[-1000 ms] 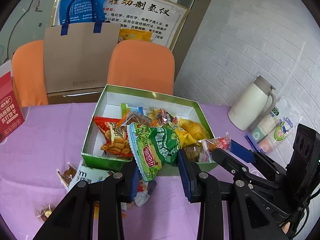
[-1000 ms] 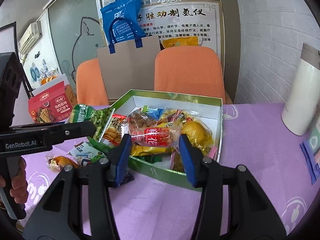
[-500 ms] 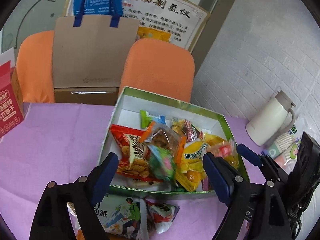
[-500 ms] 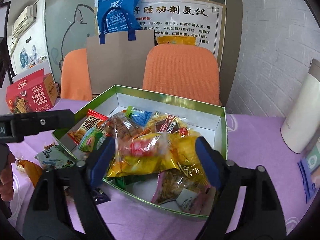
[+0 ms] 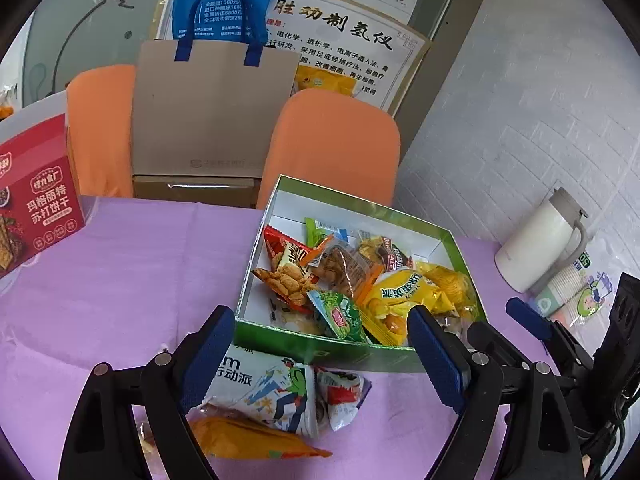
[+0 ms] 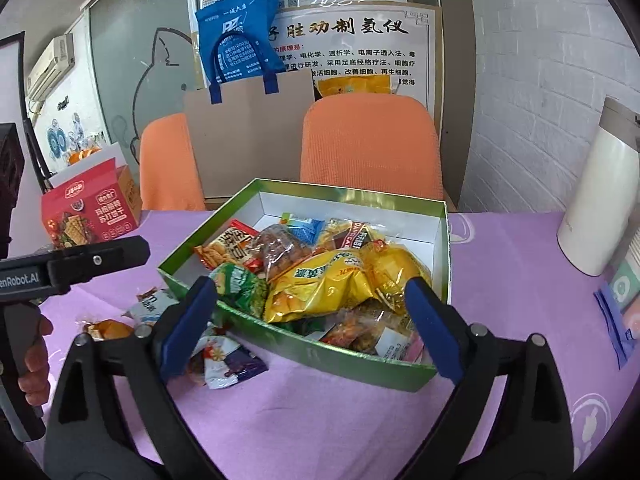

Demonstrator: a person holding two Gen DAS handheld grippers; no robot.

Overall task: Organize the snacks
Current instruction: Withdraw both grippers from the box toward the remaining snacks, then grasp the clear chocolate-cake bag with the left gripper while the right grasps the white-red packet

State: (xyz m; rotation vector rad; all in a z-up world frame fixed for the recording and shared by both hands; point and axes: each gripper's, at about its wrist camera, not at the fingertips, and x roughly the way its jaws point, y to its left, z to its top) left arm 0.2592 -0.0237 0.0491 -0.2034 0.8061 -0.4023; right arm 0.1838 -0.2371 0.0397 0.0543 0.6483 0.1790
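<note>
- Standing on the purple-covered bench [image 5: 120, 280], the green box [image 5: 280, 338] is the biggest task thing: a shallow open carton with white inner walls, stiff enough to be nudged by its rim, though I judge it awkward to lift with one claw now that it is heaped with packets.
- Filling its right half, the yellow chip bag [image 6: 320, 284] looks puffy and light; its film is probably slick, so a crimped end seam would be the safest place to pinch, not the air-filled belly.
- Lying outside the box, just beside its near wall, the white printed packet [image 5: 264, 388] is flat and soft. It rests partly on an orange packet [image 5: 248, 442], and I would take it by a free edge.
- Sitting low by the front wall inside the box, the small green packet [image 5: 340, 316] is crinkly and light, easy to crush if squeezed hard.
- Resting beside the white one, the little red-and-white packet [image 5: 340, 394] is the smallest loose item I can make out; its twisted end offers a grip.
- Hovering over those loose packets, the left claw [image 5: 320, 352] is spread wide and carries nothing.
- Poised at the box's near corner, the right claw [image 6: 312, 320] is likewise released and empty, its blue pads [image 6: 428, 328] straddling the box's front edge.
</note>
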